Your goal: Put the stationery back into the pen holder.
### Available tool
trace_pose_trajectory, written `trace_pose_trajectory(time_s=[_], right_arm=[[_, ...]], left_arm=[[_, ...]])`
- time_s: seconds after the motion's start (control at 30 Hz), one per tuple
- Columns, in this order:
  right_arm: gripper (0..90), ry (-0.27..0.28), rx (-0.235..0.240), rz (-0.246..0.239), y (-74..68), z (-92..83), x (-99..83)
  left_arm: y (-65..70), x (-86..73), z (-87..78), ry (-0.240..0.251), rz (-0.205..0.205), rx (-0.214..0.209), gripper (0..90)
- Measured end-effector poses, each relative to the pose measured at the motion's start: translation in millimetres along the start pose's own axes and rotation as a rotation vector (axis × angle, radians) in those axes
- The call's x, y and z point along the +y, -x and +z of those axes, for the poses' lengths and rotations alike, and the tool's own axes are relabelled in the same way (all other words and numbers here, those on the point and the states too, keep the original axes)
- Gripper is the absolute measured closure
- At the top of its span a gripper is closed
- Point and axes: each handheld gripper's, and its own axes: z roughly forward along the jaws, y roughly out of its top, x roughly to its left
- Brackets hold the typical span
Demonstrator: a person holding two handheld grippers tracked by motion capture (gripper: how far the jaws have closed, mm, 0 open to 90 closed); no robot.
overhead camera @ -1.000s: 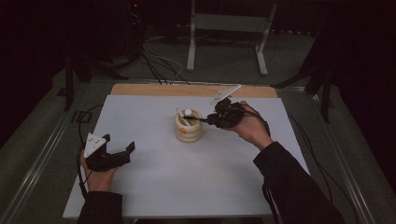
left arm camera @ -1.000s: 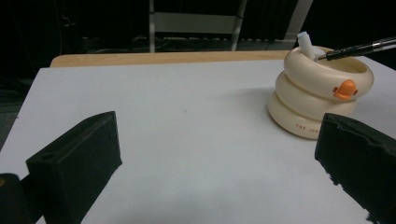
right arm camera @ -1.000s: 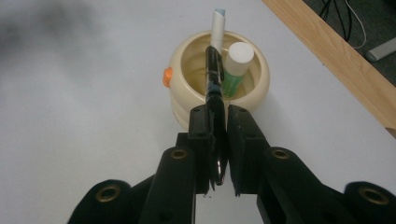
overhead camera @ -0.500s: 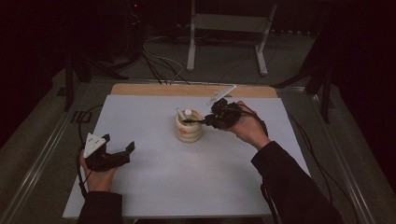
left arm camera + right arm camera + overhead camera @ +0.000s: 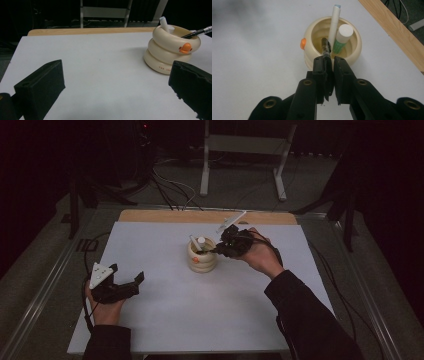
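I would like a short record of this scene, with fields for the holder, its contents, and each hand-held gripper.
holder: cream ringed pen holder with an orange duck beak, standing on the white table
contents: white pen, green-and-white stick
right hand-held gripper: shut on dark pen, whose tip is inside the holder
left hand-held gripper: open, holding nothing, apart from the holder

— Items on record, away from the work?
— White mat point(image 5: 165, 320) covering the table; wooden strip point(image 5: 150, 216) along its far edge.
— Beyond the far edge?
— Metal stand point(image 5: 242, 150) and loose cables point(image 5: 170, 187) on the floor.
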Motion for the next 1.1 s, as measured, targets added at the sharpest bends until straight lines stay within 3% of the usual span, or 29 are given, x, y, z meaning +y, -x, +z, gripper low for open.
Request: trace_pose_trajectory(time_s=[0.7,1.1], right_arm=[[81.0,-0.011,-0.004,-0.007,-2.1,8.9,16.9],[81.0,-0.045,-0.014,-0.014,-2.1,17.5,22.3]], left_arm=[[0.3,-0.1,0.6,-0.003,-0.002,0.0,0.7],[-0.2,0.0,0.3,0.001,-0.004,0.0,0.7]])
